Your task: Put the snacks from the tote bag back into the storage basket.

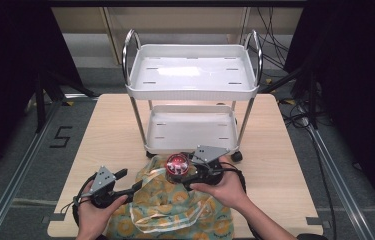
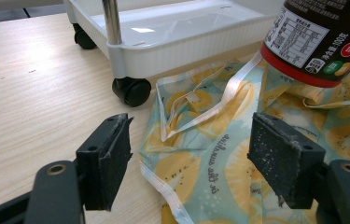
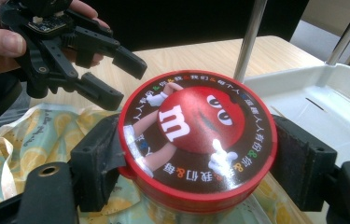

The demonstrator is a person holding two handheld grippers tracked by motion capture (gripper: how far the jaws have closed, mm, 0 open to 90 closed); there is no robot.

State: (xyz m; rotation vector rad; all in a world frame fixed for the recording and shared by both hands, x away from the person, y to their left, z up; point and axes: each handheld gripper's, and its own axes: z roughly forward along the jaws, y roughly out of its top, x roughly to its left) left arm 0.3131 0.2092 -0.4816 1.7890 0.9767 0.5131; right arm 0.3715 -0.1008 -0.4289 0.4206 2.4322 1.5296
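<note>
Nearest me, the person's right gripper [image 3: 196,158] is clenched on a red-lidded candy jar [image 1: 176,166], lifted just above a fruit-print plastic bag [image 1: 170,207] at the table's six o'clock edge. At nine o'clock from the jar, the left gripper [image 1: 134,181] hangs released, jaws apart over the bag's rim and white handle strap [image 2: 219,100]. My guess: the jar is coming out of the bag, bound next for the white cart [image 1: 192,82] at twelve o'clock. Its lower tray sits close; mind the chrome post [image 3: 249,39]. Bare table [image 1: 110,130] lies on both sides.
</note>
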